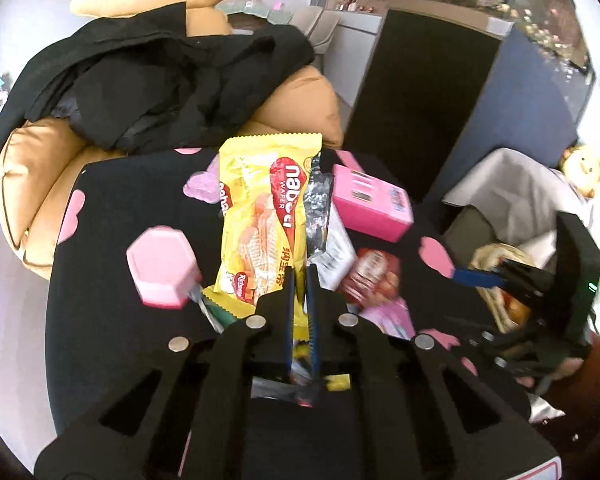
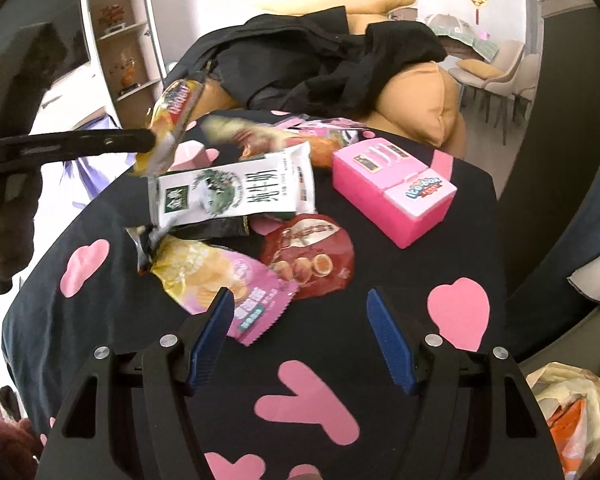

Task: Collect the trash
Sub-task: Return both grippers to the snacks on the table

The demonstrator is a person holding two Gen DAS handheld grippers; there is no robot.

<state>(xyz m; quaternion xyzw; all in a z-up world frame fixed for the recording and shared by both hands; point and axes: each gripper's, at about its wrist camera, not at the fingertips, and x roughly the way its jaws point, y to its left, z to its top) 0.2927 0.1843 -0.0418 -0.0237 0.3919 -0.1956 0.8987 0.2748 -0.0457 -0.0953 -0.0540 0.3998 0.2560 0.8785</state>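
Firstly, left wrist view: my left gripper (image 1: 301,276) is clamped on the lower edge of the yellow wafer pack (image 1: 260,216), which stands up over the black cloth (image 1: 112,264). A pink hexagonal box (image 1: 162,266) sits left of it, a pink toy (image 1: 370,204) right, a red wrapper (image 1: 374,276) beside my fingers. My right gripper (image 1: 476,278) shows at far right, over a bag (image 1: 500,256). Right wrist view: my right gripper (image 2: 300,300) hangs open and empty above a pink chip bag (image 2: 220,280); white wrapper (image 2: 236,192) and red wrapper behind it; the wafer pack is lifted at upper left
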